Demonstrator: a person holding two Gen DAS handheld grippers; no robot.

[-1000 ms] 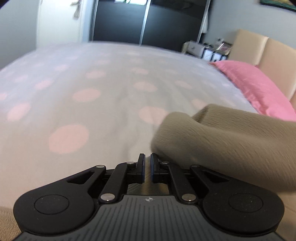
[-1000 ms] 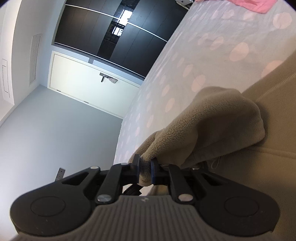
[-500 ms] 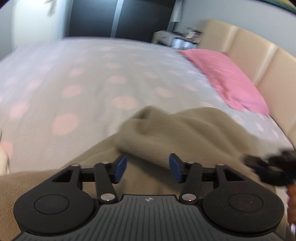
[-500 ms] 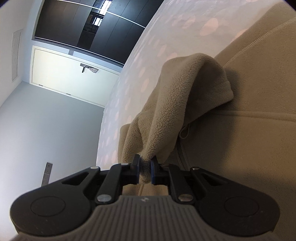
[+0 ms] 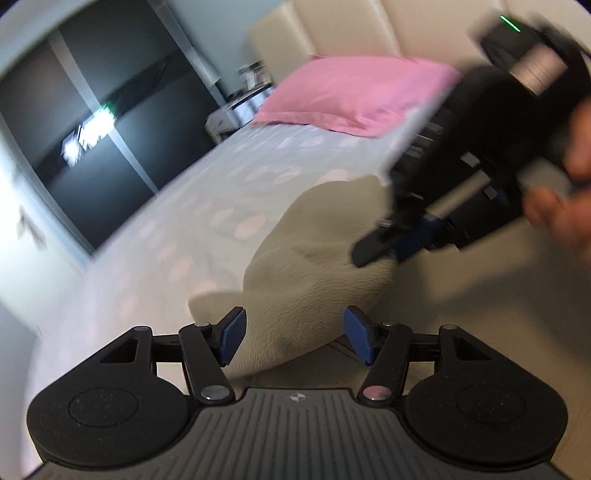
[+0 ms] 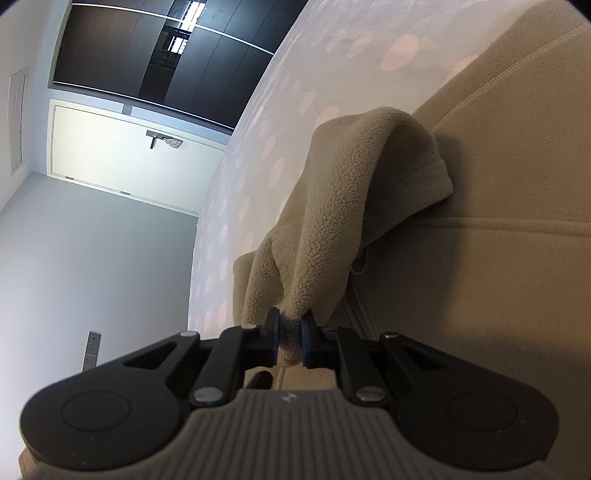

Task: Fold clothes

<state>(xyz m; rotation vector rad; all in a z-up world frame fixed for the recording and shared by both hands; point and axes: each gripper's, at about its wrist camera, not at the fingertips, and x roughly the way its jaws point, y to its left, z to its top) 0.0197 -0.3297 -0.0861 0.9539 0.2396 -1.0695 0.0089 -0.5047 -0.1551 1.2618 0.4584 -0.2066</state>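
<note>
A beige fleece garment [image 5: 314, 273] lies on the bed with a raised fold of its cloth. My left gripper [image 5: 293, 339] is open, its blue pads either side of the fold and just above it, holding nothing. My right gripper [image 6: 290, 341] is shut on a pinch of the beige fleece [image 6: 354, 206] and lifts it off the flat part of the garment. The right gripper also shows blurred in the left wrist view [image 5: 391, 247], above the garment at right.
The bed sheet [image 5: 207, 206] is white with pink dots. A pink pillow [image 5: 351, 96] lies by the beige headboard [image 5: 343, 26]. Dark wardrobe doors [image 6: 155, 62] and a white door [image 6: 122, 155] stand beyond the bed.
My left gripper opened and swung right over the fleece fold. My right gripper kept its hold on the fleece and came closer to the left gripper.
</note>
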